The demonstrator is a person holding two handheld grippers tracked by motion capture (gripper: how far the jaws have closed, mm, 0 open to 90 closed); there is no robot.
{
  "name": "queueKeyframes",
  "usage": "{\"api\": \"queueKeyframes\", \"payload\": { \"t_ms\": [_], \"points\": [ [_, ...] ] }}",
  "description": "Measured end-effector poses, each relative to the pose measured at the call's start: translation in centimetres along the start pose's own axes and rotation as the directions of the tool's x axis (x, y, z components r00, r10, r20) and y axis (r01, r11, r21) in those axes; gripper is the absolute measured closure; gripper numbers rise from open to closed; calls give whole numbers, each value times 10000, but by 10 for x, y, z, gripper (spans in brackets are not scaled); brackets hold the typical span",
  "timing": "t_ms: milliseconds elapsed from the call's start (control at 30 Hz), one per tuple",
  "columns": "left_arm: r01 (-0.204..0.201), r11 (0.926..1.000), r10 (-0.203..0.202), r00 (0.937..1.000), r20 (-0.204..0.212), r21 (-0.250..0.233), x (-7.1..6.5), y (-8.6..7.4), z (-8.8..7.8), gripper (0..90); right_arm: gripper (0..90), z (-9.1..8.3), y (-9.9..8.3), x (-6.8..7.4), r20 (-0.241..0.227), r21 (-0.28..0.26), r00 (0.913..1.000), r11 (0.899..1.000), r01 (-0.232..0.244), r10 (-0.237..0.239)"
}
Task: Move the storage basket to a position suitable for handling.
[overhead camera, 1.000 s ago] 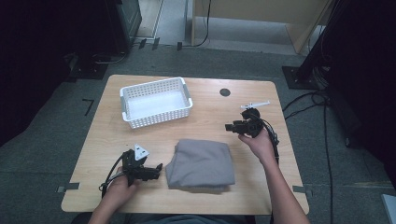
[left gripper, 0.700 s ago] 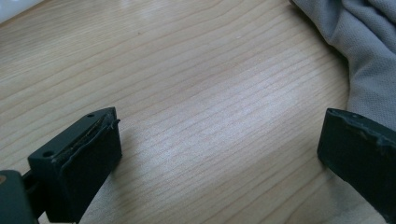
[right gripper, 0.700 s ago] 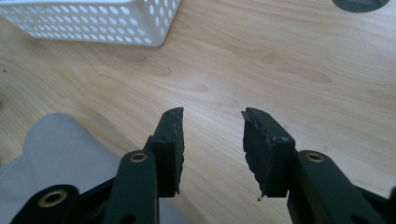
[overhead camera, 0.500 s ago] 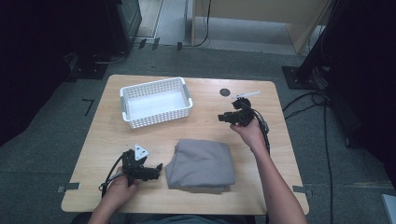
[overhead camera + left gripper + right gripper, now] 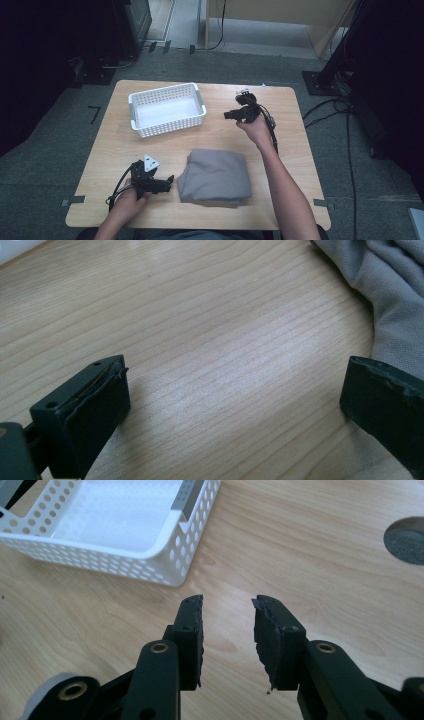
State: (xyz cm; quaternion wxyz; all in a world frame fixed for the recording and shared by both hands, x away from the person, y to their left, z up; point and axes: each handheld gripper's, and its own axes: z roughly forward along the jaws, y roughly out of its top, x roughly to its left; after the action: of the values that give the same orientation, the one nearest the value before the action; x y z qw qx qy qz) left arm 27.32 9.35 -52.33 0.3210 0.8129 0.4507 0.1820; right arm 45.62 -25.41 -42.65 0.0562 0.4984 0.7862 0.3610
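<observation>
Grey cloth (image 5: 215, 175) folded, right gripper (image 5: 230, 115) empty — closing

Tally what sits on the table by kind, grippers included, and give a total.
White basket: 1
Grey folded cloth: 1
Grippers: 2, the left gripper and the right gripper
Total: 4

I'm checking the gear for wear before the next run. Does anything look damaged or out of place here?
Yes: the right gripper has ragged, chipped pads. The folded grey cloth and white basket look in order.
</observation>
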Motion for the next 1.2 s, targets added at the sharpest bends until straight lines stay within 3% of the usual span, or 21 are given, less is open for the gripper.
{"api": "queueKeyframes", "payload": {
  "t_ms": [200,400,700,867,1200],
  "points": [
    [12,10000,-12,10000,3,5,0,0,0,0,637,11,18,6,156,18,9995,9997,261,-261],
    [16,10000,-16,10000,-3,-5,0,0,0,0,649,23,35,11,165,-199,9996,9995,227,-224],
    [6,10000,-6,10000,-4,-2,0,0,0,0,650,54,58,21,-26,-41,9996,9996,279,-279],
    [4,10000,-4,10000,-3,1,0,0,0,0,647,70,70,30,153,57,9991,9992,402,-403],
    [13,10000,-13,10000,-3,-4,0,0,0,0,656,107,84,36,285,743,9995,9972,120,-142]
  ]
}}
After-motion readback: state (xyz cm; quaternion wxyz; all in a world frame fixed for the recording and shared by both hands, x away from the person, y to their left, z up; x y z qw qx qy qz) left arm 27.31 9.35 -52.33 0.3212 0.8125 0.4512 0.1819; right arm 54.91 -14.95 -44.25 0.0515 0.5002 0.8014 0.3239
